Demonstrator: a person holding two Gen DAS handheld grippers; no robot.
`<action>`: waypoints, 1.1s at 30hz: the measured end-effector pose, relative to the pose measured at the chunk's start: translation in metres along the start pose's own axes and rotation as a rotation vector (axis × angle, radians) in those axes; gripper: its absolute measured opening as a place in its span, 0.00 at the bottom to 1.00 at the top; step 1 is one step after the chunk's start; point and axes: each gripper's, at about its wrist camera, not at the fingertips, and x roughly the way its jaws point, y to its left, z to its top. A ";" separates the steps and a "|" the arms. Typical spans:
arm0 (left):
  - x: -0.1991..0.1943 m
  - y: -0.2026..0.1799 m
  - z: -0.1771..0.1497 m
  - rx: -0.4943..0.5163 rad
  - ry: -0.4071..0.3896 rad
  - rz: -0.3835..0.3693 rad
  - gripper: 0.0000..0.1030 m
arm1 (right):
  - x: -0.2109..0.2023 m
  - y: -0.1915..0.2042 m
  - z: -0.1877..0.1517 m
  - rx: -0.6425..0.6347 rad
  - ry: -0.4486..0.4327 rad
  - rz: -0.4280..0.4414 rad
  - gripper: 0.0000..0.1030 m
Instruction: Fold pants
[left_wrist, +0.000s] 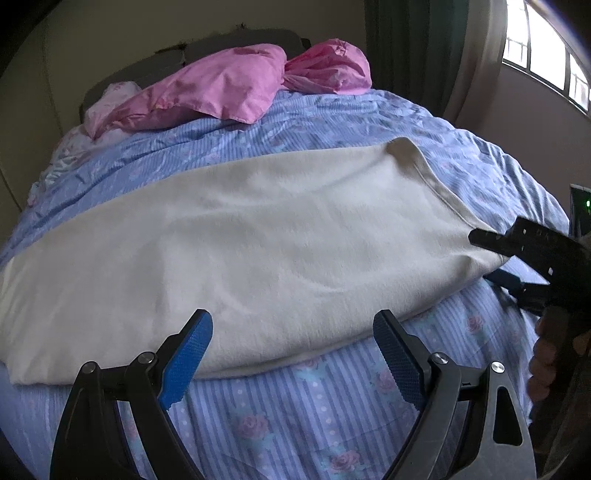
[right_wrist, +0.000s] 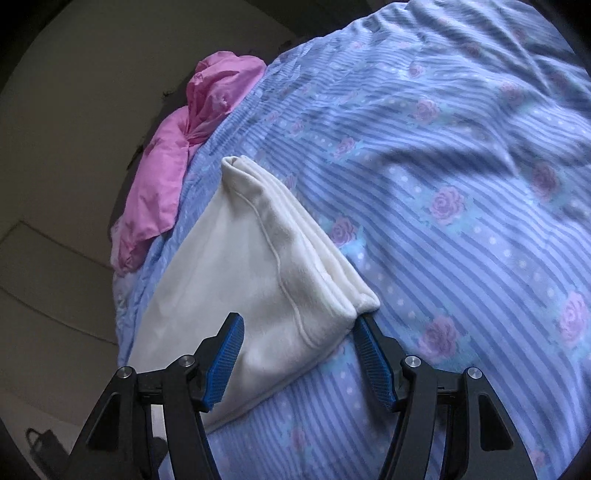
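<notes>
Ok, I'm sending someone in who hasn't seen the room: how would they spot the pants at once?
Find the bed with the blue striped, rose-printed cover. The pants lie flat across it, below the crumpled pink bedding at the head. They are the only plain cream piece, unpatterned, with stacked hems at one end.

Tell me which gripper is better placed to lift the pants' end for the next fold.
Probably right: the right gripper has its open jaws straddling the corner of the cream pants. The left gripper hovers open at the pants' long edge, mid-length.

no readable text, labels or numbers
</notes>
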 end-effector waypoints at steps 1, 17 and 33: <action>0.000 0.001 0.006 0.005 -0.001 -0.004 0.87 | 0.001 0.000 0.000 -0.002 -0.007 -0.002 0.62; 0.037 -0.036 0.113 0.161 0.030 -0.093 0.87 | 0.000 -0.016 0.004 0.074 -0.089 0.049 0.38; 0.027 -0.059 0.131 0.184 0.014 -0.130 0.87 | 0.001 -0.008 -0.020 0.125 -0.048 0.139 0.88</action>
